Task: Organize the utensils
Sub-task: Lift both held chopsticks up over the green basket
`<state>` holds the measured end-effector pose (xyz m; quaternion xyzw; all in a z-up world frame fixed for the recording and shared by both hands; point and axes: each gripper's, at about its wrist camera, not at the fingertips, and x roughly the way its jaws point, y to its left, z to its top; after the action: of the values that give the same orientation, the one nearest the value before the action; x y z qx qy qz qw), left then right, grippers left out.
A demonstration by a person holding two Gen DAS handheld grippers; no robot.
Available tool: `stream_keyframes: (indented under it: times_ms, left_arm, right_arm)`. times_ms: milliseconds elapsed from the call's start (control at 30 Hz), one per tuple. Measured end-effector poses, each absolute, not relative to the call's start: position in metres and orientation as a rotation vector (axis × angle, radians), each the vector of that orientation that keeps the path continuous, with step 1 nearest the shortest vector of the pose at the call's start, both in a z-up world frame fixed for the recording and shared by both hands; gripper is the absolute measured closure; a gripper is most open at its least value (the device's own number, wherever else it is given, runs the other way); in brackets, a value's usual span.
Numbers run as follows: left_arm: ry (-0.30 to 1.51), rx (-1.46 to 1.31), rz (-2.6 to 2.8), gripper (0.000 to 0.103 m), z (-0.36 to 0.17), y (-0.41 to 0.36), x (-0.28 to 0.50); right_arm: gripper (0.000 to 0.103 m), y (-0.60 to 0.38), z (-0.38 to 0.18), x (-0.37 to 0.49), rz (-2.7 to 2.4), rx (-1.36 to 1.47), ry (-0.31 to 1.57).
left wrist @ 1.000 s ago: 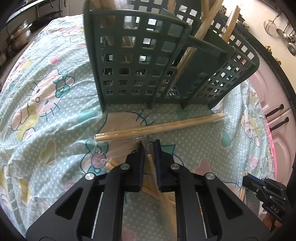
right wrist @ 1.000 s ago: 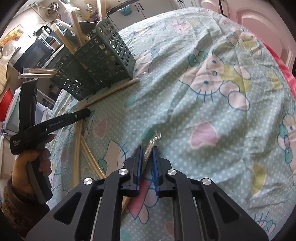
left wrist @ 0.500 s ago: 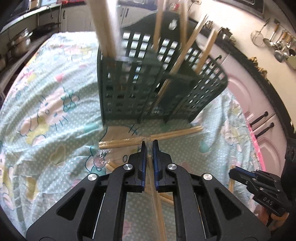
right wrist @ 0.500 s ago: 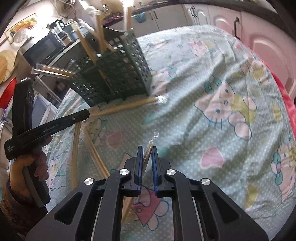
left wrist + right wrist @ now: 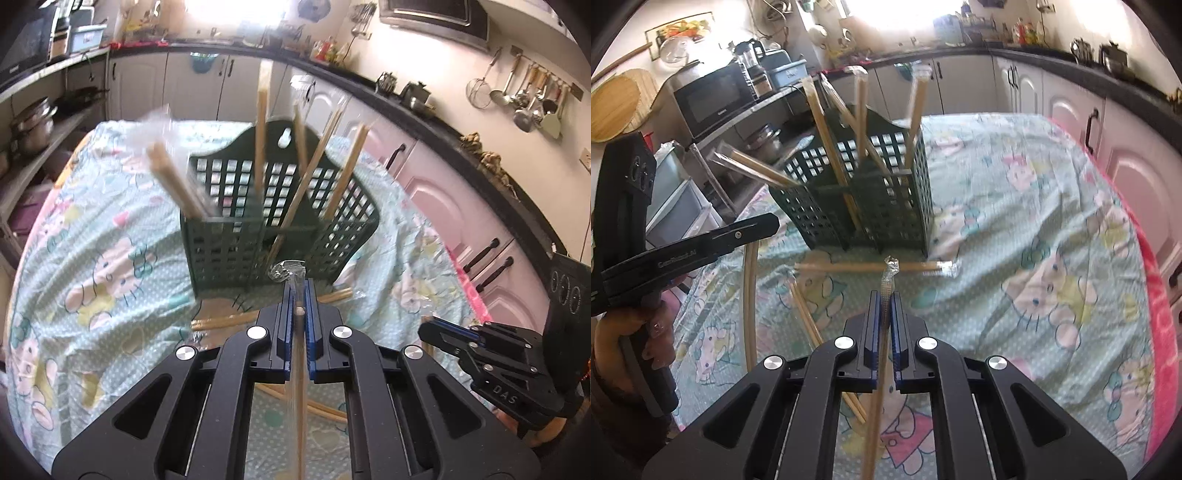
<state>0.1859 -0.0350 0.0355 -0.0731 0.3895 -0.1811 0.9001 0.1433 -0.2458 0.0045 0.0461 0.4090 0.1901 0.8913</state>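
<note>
Each gripper clamps a plastic-wrapped chopstick pair: left gripper (image 5: 298,295), right gripper (image 5: 885,297). Both point toward the green slotted utensil basket (image 5: 886,206), where wrapped chopsticks (image 5: 862,110) stand.

"DAS" on right hand-held gripper (image 5: 439,332), "GenRobot.AI" on left hand-held gripper (image 5: 764,225)

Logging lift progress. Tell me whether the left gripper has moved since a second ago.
Yes. The left gripper, shut on wrapped chopsticks, has risen and tilted up: the green basket now sits lower and smaller in its view, with kitchen cabinets visible above.
</note>
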Motion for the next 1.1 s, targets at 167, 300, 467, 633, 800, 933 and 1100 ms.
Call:
stream_keyframes:
  times_ms: [167,300,467,633,800,933,1100]
  left_arm:
    - [0.752,-0.144,-0.384,0.1,0.054,-0.041,0.18]
    - [0.719,-0.143,-0.393,0.1,0.066,-0.04,0.175]
    - [0.681,-0.143,-0.402,0.1,0.082,-0.039,0.171]
    - [0.642,-0.144,-0.399,0.1,0.1,-0.038,0.169]
    - [0.592,-0.15,-0.394,0.1,0.121,-0.034,0.168]
    - [0.542,-0.16,-0.389,0.1,0.141,-0.029,0.168]
    - [0.476,-0.156,-0.372,0.1,0.167,-0.025,0.168]
  right_arm:
    - [0.097,-0.241,0.018,0.142,0.402,0.069,0.807]
    - [0.097,-0.237,0.029,0.142,0.408,0.043,0.775]
    - [0.098,-0.232,0.044,0.141,0.415,0.015,0.727]
    - [0.098,-0.226,0.061,0.142,0.432,-0.004,0.68]
    - [0.098,-0.22,0.083,0.144,0.445,-0.022,0.62]
    - [0.098,-0.215,0.103,0.144,0.462,-0.032,0.568]
    - [0.098,-0.21,0.128,0.146,0.481,-0.05,0.502]
